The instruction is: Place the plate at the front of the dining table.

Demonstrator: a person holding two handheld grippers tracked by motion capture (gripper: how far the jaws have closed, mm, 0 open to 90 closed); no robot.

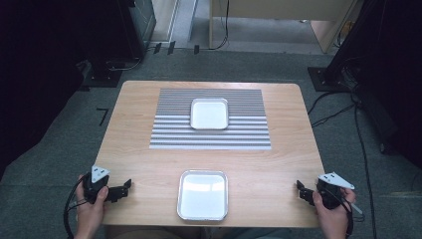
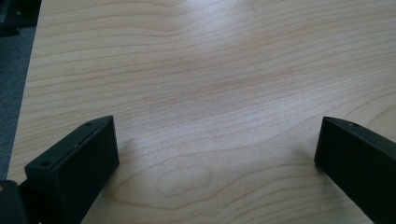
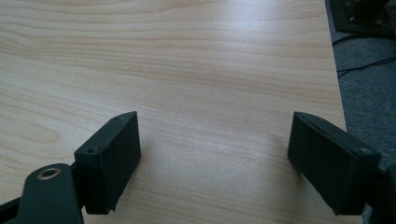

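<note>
At the table's (image 1: 149, 164) near corners, left claw (image 2: 217, 154) and right claw (image 3: 215, 154) gape apart, flanking the near tray (image 1: 203, 215).

A mat (image 1: 211, 135) lies on the far half of the table (image 1: 134, 159), with a small tray (image 1: 209, 113) on it. A larger tray (image 1: 203, 194) sits at the near edge, between the left gripper (image 1: 124, 188) and the right gripper (image 1: 301, 190), well apart from both.
</note>
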